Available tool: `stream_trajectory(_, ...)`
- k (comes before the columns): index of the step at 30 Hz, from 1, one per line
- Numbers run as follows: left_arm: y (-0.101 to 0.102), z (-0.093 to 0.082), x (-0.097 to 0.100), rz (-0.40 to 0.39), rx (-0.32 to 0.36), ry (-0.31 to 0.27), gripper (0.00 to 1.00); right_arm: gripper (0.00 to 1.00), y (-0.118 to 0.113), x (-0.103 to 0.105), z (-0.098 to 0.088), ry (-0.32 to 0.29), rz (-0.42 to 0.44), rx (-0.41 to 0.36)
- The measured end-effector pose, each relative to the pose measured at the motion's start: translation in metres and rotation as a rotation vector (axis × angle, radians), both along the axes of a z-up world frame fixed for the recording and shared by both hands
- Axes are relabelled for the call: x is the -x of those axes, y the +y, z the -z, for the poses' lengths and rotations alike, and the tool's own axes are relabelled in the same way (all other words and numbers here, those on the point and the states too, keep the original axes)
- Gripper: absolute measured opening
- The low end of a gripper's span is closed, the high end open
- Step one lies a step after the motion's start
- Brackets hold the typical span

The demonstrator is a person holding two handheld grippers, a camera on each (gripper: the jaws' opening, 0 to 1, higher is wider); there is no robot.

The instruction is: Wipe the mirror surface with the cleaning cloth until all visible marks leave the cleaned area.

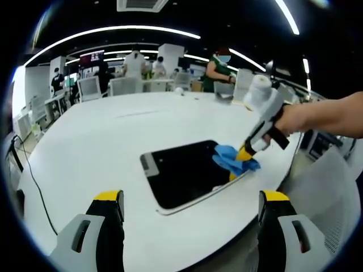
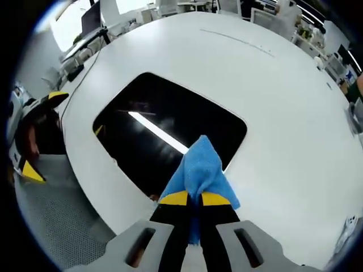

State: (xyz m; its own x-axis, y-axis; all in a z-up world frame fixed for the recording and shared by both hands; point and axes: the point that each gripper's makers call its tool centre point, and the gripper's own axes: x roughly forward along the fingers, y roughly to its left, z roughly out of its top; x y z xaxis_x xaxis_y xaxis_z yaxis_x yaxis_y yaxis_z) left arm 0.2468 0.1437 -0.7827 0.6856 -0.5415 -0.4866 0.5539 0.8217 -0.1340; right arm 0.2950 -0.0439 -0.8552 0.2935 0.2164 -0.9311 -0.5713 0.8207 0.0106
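Pinching the blue cleaning cloth (image 2: 199,169) between closed jaws, the right gripper (image 2: 194,198) is pressing it onto the dark mirror (image 2: 147,141), while the left gripper (image 1: 193,198) is hanging with jaws apart above the white table (image 1: 102,141).

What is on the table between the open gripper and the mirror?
Nothing. In the left gripper view, only bare white table lies between the left gripper and the mirror.

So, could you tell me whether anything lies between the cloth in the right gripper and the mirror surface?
Nothing visible does. The right gripper is shut on the blue cleaning cloth, which already rests at the mirror edge; the dark glass ahead is bare.
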Motion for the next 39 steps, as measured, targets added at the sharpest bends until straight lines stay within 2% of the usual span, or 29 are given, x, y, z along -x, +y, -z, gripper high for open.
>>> stream_trajectory(5,-0.001,0.0,0.0,0.004,0.001,0.001,0.99,0.01,0.0,0.006,0.0,0.021,0.016,-0.011)
stream_trajectory(9,-0.001,0.0,0.0,0.005,0.002,0.002,0.99,0.01,0.001,0.013,0.001,0.011,0.012,-0.005)
stream_trajectory(33,0.001,0.001,0.001,-0.005,0.0,0.005,0.99,0.01,0.0,0.011,0.001,0.02,0.078,-0.036)
stream_trajectory(35,0.001,0.001,0.001,-0.005,-0.001,0.006,0.99,0.01,0.0,0.011,0.001,0.05,0.103,-0.04)
stream_trajectory(36,0.001,0.001,0.001,-0.004,-0.001,0.006,0.99,0.01,0.0,0.012,0.001,0.096,0.138,-0.048)
stream_trajectory(39,0.0,0.001,0.001,0.0,-0.003,0.006,0.99,0.01,0.001,0.009,0.002,0.128,0.143,-0.018)
